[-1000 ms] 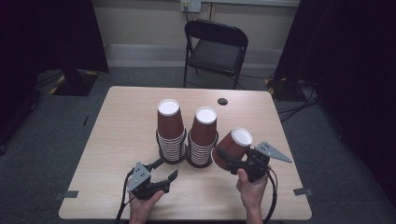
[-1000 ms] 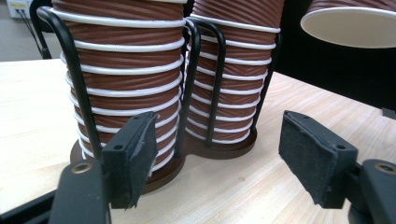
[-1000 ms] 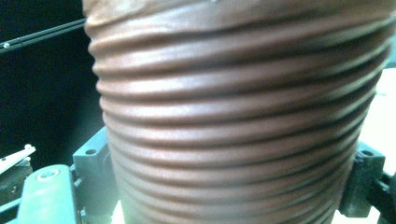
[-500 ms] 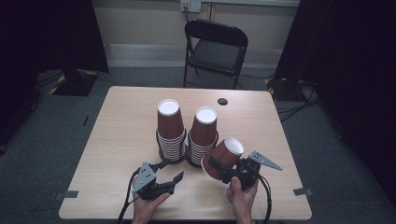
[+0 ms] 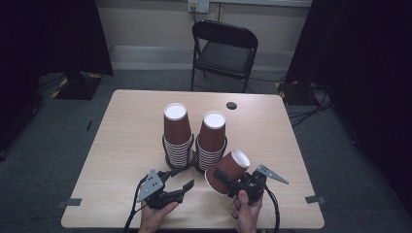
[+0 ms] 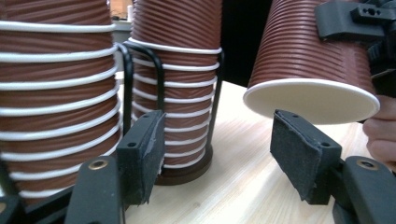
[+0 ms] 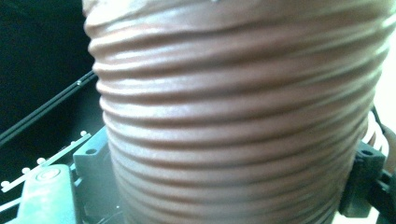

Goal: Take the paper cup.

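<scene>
Two stacks of upturned brown ribbed paper cups stand mid-table in black wire holders, the left stack (image 5: 176,133) (image 6: 51,93) beside the right stack (image 5: 212,138) (image 6: 180,93). My right gripper (image 5: 224,178) is shut on a single brown cup (image 5: 227,171) (image 6: 308,60) (image 7: 233,116). It holds the cup tilted just above the table, with the white base up and to the right. That cup's open rim faces my left gripper (image 5: 180,178) (image 6: 219,158), which stands open and empty near the front edge, just left of the cup.
A black folding chair (image 5: 224,48) stands beyond the table's far edge. A small black disc (image 5: 231,105) lies near the table's back. The table top (image 5: 121,141) is bare wood to the left of the stacks. Dark curtains hang on both sides.
My right gripper has carried the cup left and down toward the front, close to the right stack's foot. The left gripper has edged slightly right toward it.
</scene>
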Tool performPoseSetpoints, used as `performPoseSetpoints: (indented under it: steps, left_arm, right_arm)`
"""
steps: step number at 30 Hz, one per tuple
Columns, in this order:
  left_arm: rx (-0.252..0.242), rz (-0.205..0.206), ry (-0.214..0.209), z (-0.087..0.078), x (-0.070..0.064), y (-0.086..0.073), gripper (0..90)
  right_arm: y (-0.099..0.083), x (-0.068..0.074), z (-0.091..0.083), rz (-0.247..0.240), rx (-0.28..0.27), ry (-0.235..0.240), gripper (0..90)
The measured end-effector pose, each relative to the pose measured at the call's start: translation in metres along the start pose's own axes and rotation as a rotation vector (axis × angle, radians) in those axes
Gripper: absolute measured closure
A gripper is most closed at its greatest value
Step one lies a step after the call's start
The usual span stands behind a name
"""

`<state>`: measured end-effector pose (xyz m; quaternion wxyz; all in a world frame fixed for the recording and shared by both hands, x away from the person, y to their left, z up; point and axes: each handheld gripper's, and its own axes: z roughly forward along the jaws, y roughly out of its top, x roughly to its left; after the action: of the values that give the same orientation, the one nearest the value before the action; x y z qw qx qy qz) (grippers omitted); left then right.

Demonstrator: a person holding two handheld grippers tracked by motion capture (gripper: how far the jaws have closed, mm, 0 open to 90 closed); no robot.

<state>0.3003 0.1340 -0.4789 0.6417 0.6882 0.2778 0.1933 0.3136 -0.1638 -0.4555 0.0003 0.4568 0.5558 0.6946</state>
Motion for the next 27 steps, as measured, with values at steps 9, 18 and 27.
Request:
performPoseSetpoints:
  steps: [9,18,27]
  left_arm:
    - [-0.018,0.025,-0.044,0.005,-0.004,-0.003,40.4]
    - [-0.059,0.042,-0.067,0.01,-0.008,-0.006,48.1]
    - [-0.104,0.06,-0.068,0.015,-0.011,-0.013,57.6]
  right_arm:
    - [-0.013,-0.001,0.003,0.097,-0.027,0.079,15.1]
    - [-0.024,-0.002,0.007,0.195,-0.022,0.152,15.1]
    - [-0.032,0.004,0.013,0.227,0.017,0.174,15.1]
